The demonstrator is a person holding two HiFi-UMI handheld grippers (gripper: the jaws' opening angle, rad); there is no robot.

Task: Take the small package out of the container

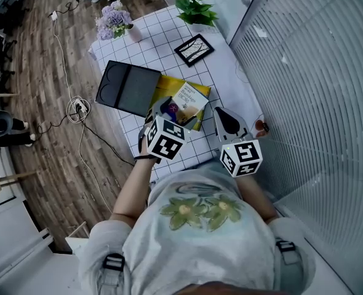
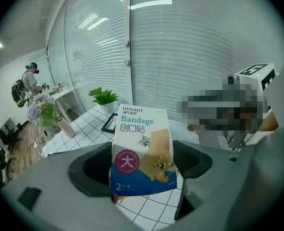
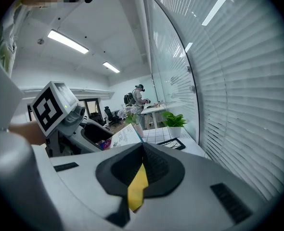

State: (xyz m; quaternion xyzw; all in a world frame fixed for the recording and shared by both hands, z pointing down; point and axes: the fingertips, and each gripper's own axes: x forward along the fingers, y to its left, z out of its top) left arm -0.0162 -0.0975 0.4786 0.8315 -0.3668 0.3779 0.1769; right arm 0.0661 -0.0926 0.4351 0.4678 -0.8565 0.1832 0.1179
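Print on the small package [image 2: 142, 143]: "HYNAUT", "Bandage", 创口贴, a large 大 in a magenta circle, and "2" with small characters on the blue band at the bottom. A cartoon cat and mouse are on the front

Left gripper [image 2: 143, 172]: jaws part-open, pressed against the package's two sides near its lower end. The package stands upright between them, leaning slightly. The head view puts it outside the black case [image 1: 127, 88], just beside the case's right edge and over a yellow sheet [image 1: 163, 86] on the table [image 1: 169, 32], which has a white grid cloth. Whether the package touches the sheet cannot be told. The case lies open and flat, two dark halves side by side; its inside reads as plain dark surface

Right gripper [image 3: 141, 150]: jaws brought fully together. A yellow strip [image 3: 138, 186] shows in the seam nearer the camera; what it is cannot be told. The gripper sits right of the package and apart from it, near the table's right edge, by the glass wall [image 2: 190, 47] with slatted blinds

Far end of table: purple flowers [image 1: 112, 18] in a pale vase [image 1: 134, 33], and a potted plant [image 1: 197, 10]. A black picture frame [image 1: 194, 49] lies flat between plant and package. A cable [image 1: 77, 106] is coiled on the wood floor left of the table. A person [image 2: 29, 85] with a backpack stands well off in the background
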